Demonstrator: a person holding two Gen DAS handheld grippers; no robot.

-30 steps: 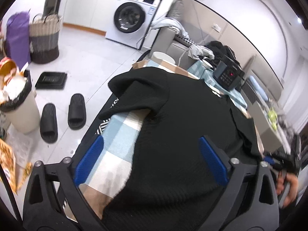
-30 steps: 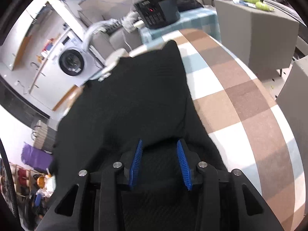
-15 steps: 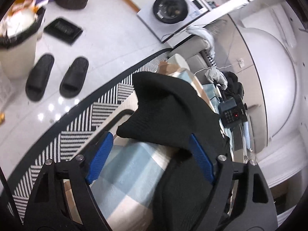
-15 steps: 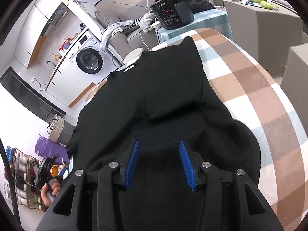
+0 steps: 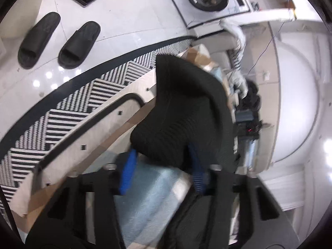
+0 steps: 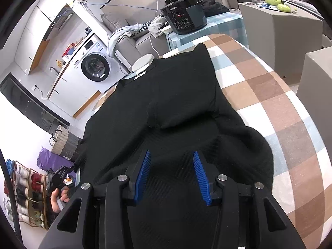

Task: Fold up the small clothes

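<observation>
A black knit garment lies spread on the checked tablecloth, with its right sleeve folded in over the body. My left gripper is at the table's left edge. Its jaws are closing, with a lobe of the garment's left sleeve between the blue pads; I see no firm pinch. My right gripper rests low over the near hem. It stands open, with the fabric lying flat between the pads. A hand with the left gripper shows at the lower left of the right wrist view.
A black pressure cooker stands on a side table beyond the garment. Grey blocks stand on the right. On the left, the floor holds a striped rug, two black slippers and a washing machine.
The left gripper has dropped and rolled toward the garment's left sleeve, and its jaws have narrowed around it. The right gripper has drawn back slightly over the hem, then held still.
</observation>
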